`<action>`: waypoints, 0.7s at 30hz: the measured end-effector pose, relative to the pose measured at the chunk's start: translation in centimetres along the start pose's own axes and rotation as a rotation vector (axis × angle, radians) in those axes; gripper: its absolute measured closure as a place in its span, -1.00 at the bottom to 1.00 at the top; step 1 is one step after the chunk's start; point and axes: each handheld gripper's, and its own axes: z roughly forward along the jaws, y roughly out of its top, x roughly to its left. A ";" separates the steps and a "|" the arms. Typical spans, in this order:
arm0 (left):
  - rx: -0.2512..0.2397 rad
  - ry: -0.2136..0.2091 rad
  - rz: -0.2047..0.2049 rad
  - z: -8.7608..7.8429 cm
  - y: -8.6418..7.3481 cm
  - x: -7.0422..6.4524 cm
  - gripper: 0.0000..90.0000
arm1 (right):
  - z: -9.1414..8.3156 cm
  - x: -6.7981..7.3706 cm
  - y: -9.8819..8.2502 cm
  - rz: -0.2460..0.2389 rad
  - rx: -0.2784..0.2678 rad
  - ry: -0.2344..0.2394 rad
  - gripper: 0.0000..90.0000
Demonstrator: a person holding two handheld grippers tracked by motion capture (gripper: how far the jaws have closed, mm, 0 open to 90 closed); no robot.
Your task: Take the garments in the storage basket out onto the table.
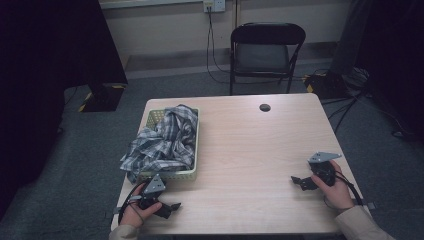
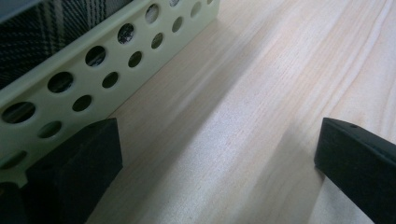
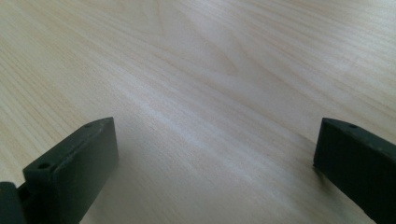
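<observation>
A pale bench [image 1: 250, 150] carried a perforated basket [image 1: 195, 150] holding a crumpled plaid shirt [image 1: 162, 142] near its left edge. The left gripper [image 1: 172, 206] rested just beside the basket's near wall, jaws wide and empty. The right gripper [image 1: 298, 181] lay well apart, likewise wide and empty.

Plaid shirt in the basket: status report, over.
Both grippers open, left, right, resting on table. Plaid shirt heaped in basket, untouched. Nothing in the way.
</observation>
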 end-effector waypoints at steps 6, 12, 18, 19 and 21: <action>0.017 -0.023 -0.005 -0.1 0.2 -0.1 -1.00 | 0.0 0.0 0.0 -0.002 0.000 0.002 -1.00; 0.036 -0.044 -0.006 -0.8 0.5 -0.4 -0.96 | 0.0 0.0 0.0 -0.003 0.000 0.002 -1.00; 0.006 -0.060 0.028 -2.0 1.7 -1.2 -0.96 | 0.0 0.0 0.0 -0.002 0.000 0.002 -1.00; -0.001 -0.062 0.024 -2.2 1.9 -1.3 -0.96 | 0.0 0.0 0.0 -0.003 0.000 0.002 -1.00; -0.007 -0.069 0.030 -2.5 2.3 -1.5 -0.96 | 0.0 0.0 0.0 -0.003 0.000 0.002 -1.00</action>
